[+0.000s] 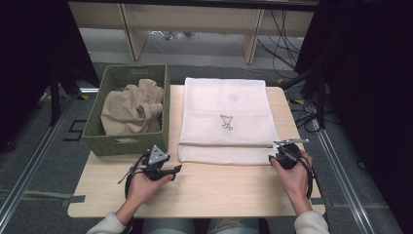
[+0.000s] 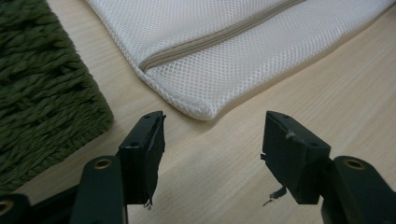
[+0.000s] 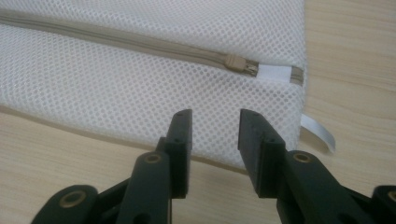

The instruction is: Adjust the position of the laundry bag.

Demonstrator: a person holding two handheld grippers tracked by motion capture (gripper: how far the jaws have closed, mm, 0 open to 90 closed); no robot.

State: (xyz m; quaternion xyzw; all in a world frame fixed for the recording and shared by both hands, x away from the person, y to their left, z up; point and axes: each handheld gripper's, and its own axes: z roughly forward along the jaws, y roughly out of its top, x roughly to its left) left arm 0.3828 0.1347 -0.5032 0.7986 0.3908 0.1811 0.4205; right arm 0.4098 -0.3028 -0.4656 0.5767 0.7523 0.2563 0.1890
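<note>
On the pale wooden tabletop [image 1: 219,187], I see the white mesh zippered laundry bag [image 1: 225,119] lying flat; my left hand-held gripper [image 2: 212,140] and right hand-held gripper [image 3: 215,133] gape empty at its near corners.

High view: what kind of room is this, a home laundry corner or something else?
Probably a lab or recording studio, not a home. Black curtains flank a small wooden table, loose cables trail over the floor, and a person's hands hold camera-bearing grippers by a mesh laundry bag.

White mesh-cloth bag [image 1: 225,119], pale matt wooden table [image 1: 219,190]
</note>
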